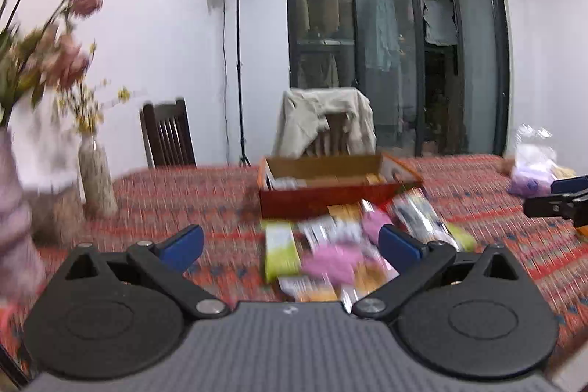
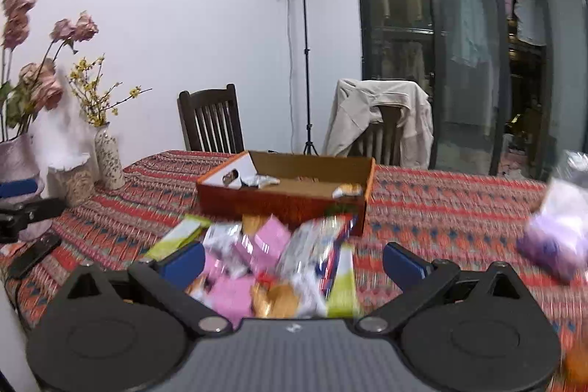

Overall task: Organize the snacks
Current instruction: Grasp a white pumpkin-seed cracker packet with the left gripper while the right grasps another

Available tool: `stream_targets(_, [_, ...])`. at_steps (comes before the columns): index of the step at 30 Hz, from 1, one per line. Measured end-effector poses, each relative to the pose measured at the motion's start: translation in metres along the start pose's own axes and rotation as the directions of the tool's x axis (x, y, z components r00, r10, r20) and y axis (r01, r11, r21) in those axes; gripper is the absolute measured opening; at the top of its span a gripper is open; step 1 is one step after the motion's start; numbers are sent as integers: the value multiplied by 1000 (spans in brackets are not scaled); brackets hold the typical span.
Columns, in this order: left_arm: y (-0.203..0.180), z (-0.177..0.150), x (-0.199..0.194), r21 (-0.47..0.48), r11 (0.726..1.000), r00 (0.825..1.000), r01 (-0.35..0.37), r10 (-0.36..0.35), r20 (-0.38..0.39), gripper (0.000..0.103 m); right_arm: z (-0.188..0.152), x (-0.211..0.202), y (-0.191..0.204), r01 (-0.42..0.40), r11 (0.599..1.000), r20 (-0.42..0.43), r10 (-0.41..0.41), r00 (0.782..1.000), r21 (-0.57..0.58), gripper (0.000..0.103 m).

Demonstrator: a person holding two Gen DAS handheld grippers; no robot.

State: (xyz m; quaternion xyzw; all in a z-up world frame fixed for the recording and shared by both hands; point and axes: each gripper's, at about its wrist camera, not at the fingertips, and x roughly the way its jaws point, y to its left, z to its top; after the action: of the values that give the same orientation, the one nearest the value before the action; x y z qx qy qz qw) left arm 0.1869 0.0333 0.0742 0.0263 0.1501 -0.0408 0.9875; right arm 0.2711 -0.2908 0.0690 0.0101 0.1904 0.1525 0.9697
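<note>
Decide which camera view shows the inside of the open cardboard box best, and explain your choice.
The right wrist view shows the open cardboard box best: it is sharp there, and its floor shows with a few wrapped snacks lying inside. In the left wrist view the box is motion-blurred and seen from lower, so only a strip of its inside shows.

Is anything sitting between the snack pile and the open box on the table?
Nothing visible does. The snack pile lies on the tablecloth right in front of the open box, its far edge against the box's near wall. Both the left gripper and the right gripper are open and empty, with the pile just ahead.
</note>
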Motion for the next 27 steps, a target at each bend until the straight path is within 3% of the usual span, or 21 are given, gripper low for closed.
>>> stream_targets(3, [-5,-30,-9,-25,999,997,23,-25,-74,103,-43,-21,11,25,999,4,-25,1000,24,103])
stream_targets(6, [-10,-53,-9,-10,1000,991,-12,11,-133,103,-85,-34,20,2,993,-10,-1,1000,117,103])
stream_targets(9, [-9,-64,-10,-2,1000,987,-21,20,-162,103,-116,-34,25,-30,978,-31,37,999,209,103])
stream_targets(11, [-10,-66,-11,3,1000,986,-12,12,-166,103,-129,-33,31,-17,978,-44,26,999,206,103])
stream_targets(17, [-13,-62,0,11,1000,986,9,-7,-164,103,-131,-33,37,-22,983,-39,30,999,180,103])
stream_targets(24, [-25,-62,33,18,998,975,60,-54,-217,103,-128,-20,32,-1,981,-64,13,998,194,103])
stream_targets(27, [-35,-61,48,47,995,977,92,-81,-199,95,-128,-13,28,11,980,-69,2,998,199,103])
